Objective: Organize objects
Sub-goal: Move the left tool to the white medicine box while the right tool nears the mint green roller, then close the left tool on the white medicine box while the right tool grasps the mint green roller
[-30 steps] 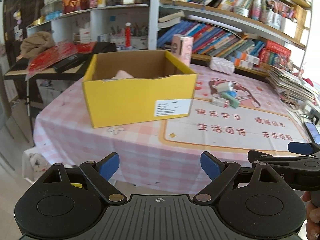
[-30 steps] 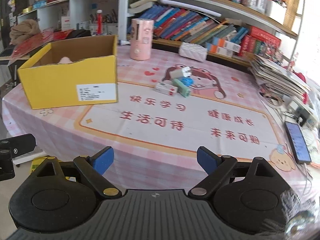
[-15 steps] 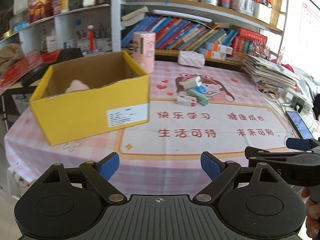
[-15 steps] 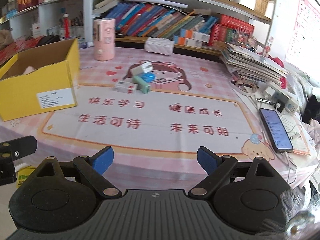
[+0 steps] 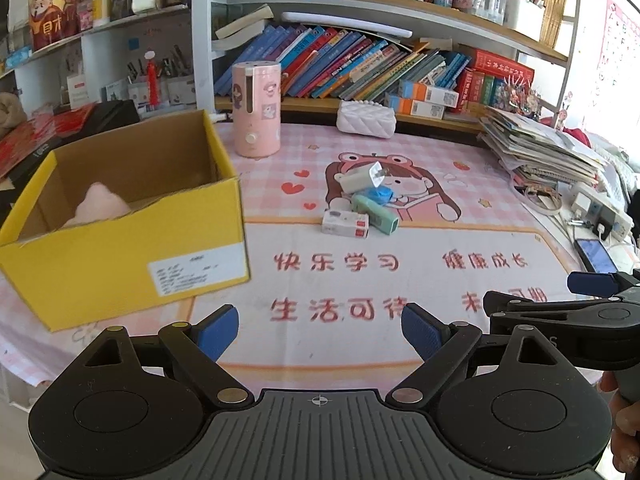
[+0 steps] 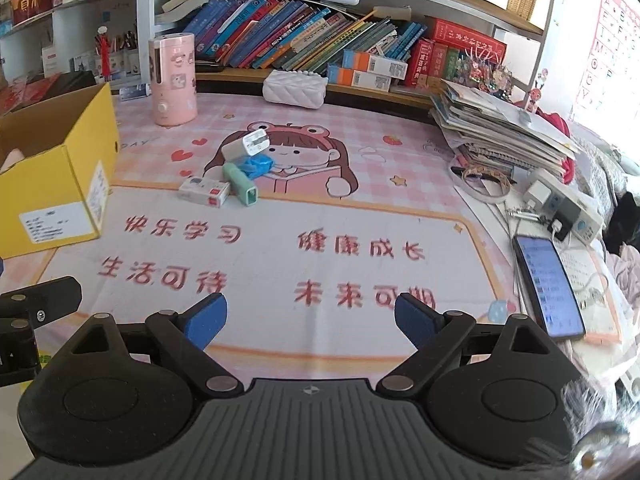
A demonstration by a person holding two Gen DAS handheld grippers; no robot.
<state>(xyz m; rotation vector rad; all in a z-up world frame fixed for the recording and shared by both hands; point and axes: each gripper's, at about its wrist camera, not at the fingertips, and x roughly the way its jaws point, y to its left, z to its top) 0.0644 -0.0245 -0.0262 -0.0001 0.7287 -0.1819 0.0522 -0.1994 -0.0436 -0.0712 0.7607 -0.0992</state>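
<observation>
Hovering over the pink checked tablecloth (image 6: 400,152) printed "快乐学习", both the left gripper (image 5: 320,330) and the right gripper (image 6: 310,316) stand wide and empty. The small white-red box (image 6: 204,192), mint tube (image 6: 239,184) and white charger (image 6: 246,145) lie clustered right of the yellow cardboard box (image 5: 120,264).

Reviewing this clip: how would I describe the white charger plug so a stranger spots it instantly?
Start at the yellow cardboard box on the pink tablecloth, then look right to the small cluster on the cartoon girl print. The white charger plug lies at its far end, above the blue wrapper; it alone shows metal prongs.
</observation>
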